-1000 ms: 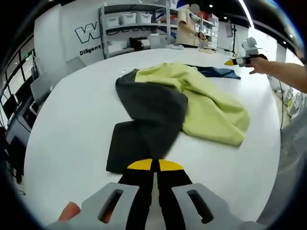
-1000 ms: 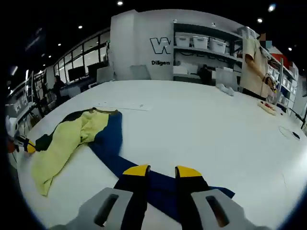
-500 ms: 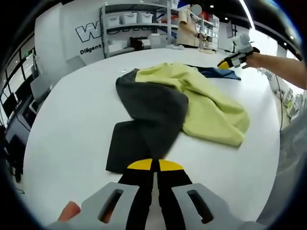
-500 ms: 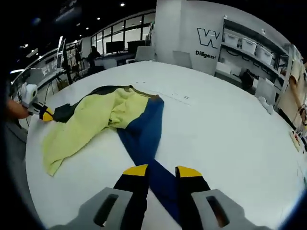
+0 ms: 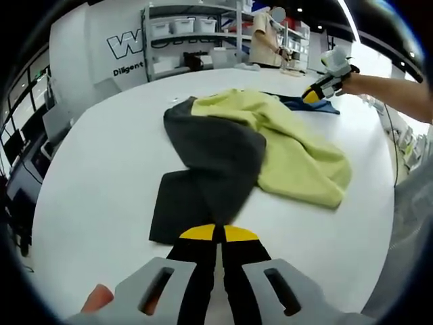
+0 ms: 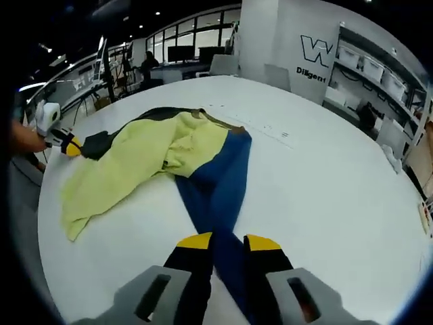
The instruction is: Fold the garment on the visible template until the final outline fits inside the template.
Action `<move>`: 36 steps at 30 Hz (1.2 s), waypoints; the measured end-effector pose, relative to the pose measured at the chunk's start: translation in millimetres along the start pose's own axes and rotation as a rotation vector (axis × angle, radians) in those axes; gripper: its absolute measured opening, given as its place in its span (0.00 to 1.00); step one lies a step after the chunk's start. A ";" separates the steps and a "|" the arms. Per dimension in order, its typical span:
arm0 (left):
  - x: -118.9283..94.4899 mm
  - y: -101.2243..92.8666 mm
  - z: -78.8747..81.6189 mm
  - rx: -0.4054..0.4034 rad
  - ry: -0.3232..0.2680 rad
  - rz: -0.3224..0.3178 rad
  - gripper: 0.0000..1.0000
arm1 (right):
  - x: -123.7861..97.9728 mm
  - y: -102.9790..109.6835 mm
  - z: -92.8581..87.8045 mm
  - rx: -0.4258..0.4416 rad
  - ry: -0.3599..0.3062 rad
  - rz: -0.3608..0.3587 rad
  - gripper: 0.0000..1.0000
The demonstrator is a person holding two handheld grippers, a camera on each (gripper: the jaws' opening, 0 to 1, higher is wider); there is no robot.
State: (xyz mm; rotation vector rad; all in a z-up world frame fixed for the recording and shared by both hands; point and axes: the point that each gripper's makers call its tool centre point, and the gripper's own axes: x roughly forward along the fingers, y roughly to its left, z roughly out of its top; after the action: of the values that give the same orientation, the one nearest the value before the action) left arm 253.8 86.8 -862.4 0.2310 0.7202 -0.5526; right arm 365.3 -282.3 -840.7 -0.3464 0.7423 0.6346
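Swinging round over the past second, the right tool (image 6: 220,242) now looks back along the blue sleeve toward the heap, where earlier it faced mostly bare desk; in the left gripper view it (image 5: 312,95) has dropped closer to the far blue end. The garment (image 5: 270,142) lies crumpled in the middle of the white desk (image 5: 101,162), a yellow-green body bunched between a dark grey sleeve (image 5: 210,169) reaching near the left tool (image 5: 218,233) and a blue sleeve (image 6: 216,189) running toward the right tool. The left tool's jaws are pressed together at the grey cuff; whether cloth sits between them I cannot tell. The right tool's jaws stand a little apart with the blue sleeve lying beneath and between them, not clearly pinched. I cannot make out any template outline. The cloth looks soft, light and limp, so it will likely sag and drag rather than hold a crease; taking it at cuffs, hem corners or shoulder seams should give cleaner folds than grabbing the bunched middle.
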 end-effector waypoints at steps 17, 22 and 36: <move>-0.4 -0.7 0.3 0.002 0.000 0.000 0.00 | -17.5 -17.4 8.8 -0.010 -0.037 -0.090 0.00; -0.2 -0.1 0.3 0.003 0.000 0.002 0.00 | -26.5 -50.5 15.1 0.012 -0.070 -0.227 0.00; -0.2 -0.1 0.4 0.001 0.004 0.003 0.00 | -19.4 -81.4 -11.2 0.063 0.022 -0.364 0.00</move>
State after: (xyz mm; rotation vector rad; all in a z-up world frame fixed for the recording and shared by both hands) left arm 253.9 86.6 -862.0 0.2338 0.7231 -0.5496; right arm 401.1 -357.9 -828.7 -0.4191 0.6961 0.2638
